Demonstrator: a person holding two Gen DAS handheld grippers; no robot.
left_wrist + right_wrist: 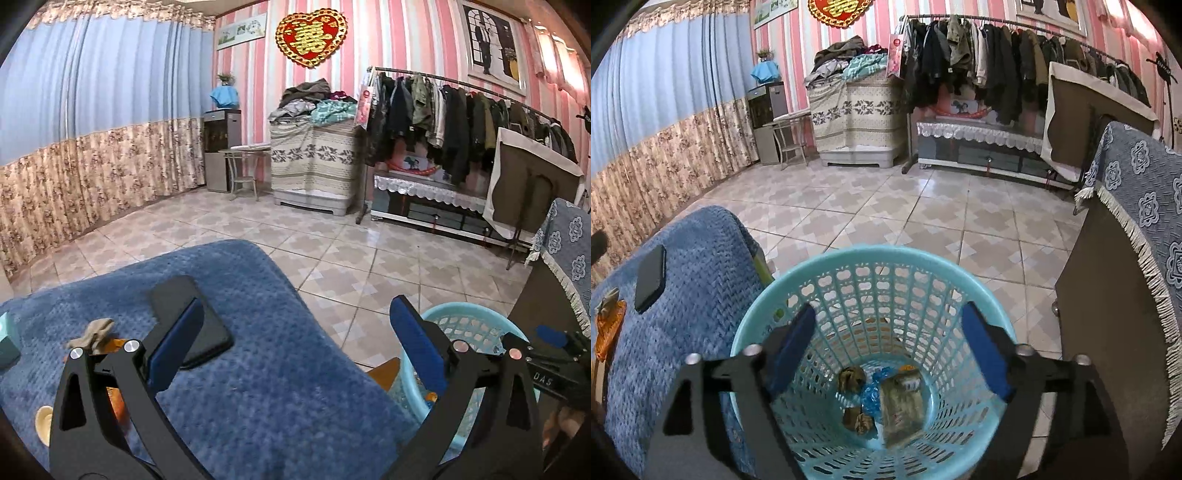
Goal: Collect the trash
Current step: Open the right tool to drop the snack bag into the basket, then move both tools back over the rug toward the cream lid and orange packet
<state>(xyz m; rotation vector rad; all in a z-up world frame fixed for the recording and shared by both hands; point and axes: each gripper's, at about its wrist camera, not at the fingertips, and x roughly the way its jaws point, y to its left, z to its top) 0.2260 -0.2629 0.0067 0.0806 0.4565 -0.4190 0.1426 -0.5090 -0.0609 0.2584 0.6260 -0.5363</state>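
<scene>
The right gripper (888, 350) hung over the basket (764, 314) with its jaws apart and nothing between them, placed so trash would fall onto the wrappers (901, 406) already at the bottom. The left gripper (295, 336), also wide apart and empty, faced the blue-covered bench (258, 369), where a crumpled scrap (94, 332) lay near a phone (207, 332), likely next.

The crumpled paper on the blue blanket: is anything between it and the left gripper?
Nothing visible blocks it. The crumpled paper lies just beyond the left gripper, left of its open jaws; the black phone lies beside it, under the left jaw.
</scene>
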